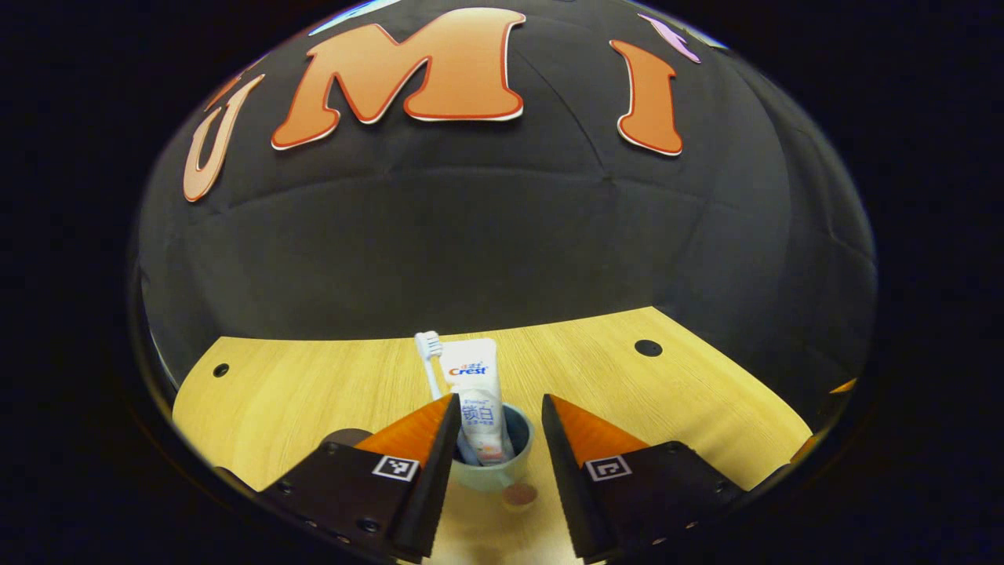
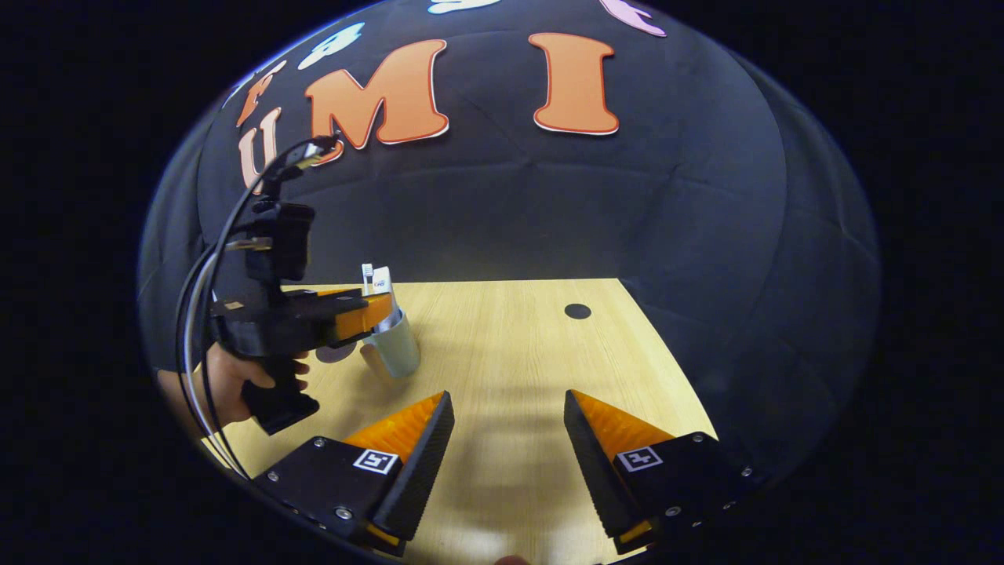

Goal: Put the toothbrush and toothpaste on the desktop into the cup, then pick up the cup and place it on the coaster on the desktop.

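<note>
A pale green cup (image 1: 492, 469) holds a white toothpaste tube (image 1: 475, 392) and a white toothbrush (image 1: 428, 351), both standing up out of it. My left gripper (image 1: 500, 402) is shut on the cup, one finger on each side of its rim. In the right gripper view the same cup (image 2: 396, 347) leans slightly in the left gripper (image 2: 369, 312), which a hand (image 2: 227, 384) holds. A dark round coaster (image 1: 345, 436) lies on the desktop just left of the cup, partly behind a finger. My right gripper (image 2: 508, 404) is open over bare desktop, well to the right of the cup.
The wooden desktop (image 2: 510, 345) has a black hole (image 2: 577, 311) at the back right and another hole (image 1: 220, 369) at the back left. A small reddish round spot (image 1: 519, 494) lies under the cup. Cables (image 2: 212, 275) loop up from the left gripper.
</note>
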A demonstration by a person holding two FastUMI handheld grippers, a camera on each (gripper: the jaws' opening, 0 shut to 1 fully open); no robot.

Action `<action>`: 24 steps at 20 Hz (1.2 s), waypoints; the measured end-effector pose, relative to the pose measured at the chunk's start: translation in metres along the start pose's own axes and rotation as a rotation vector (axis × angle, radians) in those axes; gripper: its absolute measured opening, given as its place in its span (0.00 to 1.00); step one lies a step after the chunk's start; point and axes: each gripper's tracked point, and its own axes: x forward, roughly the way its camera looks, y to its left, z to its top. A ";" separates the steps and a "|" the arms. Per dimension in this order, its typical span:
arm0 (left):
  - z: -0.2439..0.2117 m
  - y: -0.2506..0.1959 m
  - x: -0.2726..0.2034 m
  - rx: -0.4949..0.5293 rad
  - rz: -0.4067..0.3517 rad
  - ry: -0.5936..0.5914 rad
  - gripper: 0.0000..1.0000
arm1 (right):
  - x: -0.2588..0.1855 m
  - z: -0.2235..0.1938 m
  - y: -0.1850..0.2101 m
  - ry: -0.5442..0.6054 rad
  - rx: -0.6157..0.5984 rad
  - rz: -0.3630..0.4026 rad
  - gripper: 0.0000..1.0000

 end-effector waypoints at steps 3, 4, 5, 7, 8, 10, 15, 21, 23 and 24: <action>0.011 0.036 -0.023 0.000 0.038 -0.017 0.71 | 0.008 0.008 0.017 -0.001 -0.021 0.027 0.86; 0.015 0.046 -0.031 0.003 0.051 -0.026 0.79 | 0.011 0.010 0.023 0.003 -0.028 0.038 0.86; 0.016 0.056 -0.040 0.009 0.059 -0.027 0.82 | 0.015 0.011 0.030 0.007 -0.032 0.051 0.86; 0.016 0.076 -0.055 0.017 0.078 -0.023 0.91 | 0.023 0.016 0.047 0.018 -0.031 0.082 0.86; 0.016 0.086 -0.063 0.014 0.094 -0.024 0.96 | 0.027 0.019 0.055 0.016 -0.028 0.094 0.86; 0.022 0.103 -0.082 0.014 0.114 -0.042 0.97 | 0.034 0.027 0.072 0.006 -0.027 0.118 0.86; 0.035 0.141 -0.130 0.063 0.132 -0.099 0.96 | 0.056 0.036 0.118 0.038 -0.024 0.185 0.87; 0.055 0.179 -0.192 0.068 0.210 -0.197 0.96 | 0.096 0.034 0.145 0.099 -0.073 0.142 0.86; 0.064 0.186 -0.212 0.076 0.238 -0.241 0.96 | 0.111 0.021 0.154 0.149 -0.083 0.136 0.86; 0.068 0.188 -0.223 0.080 0.247 -0.256 0.96 | 0.116 0.015 0.157 0.172 -0.092 0.135 0.86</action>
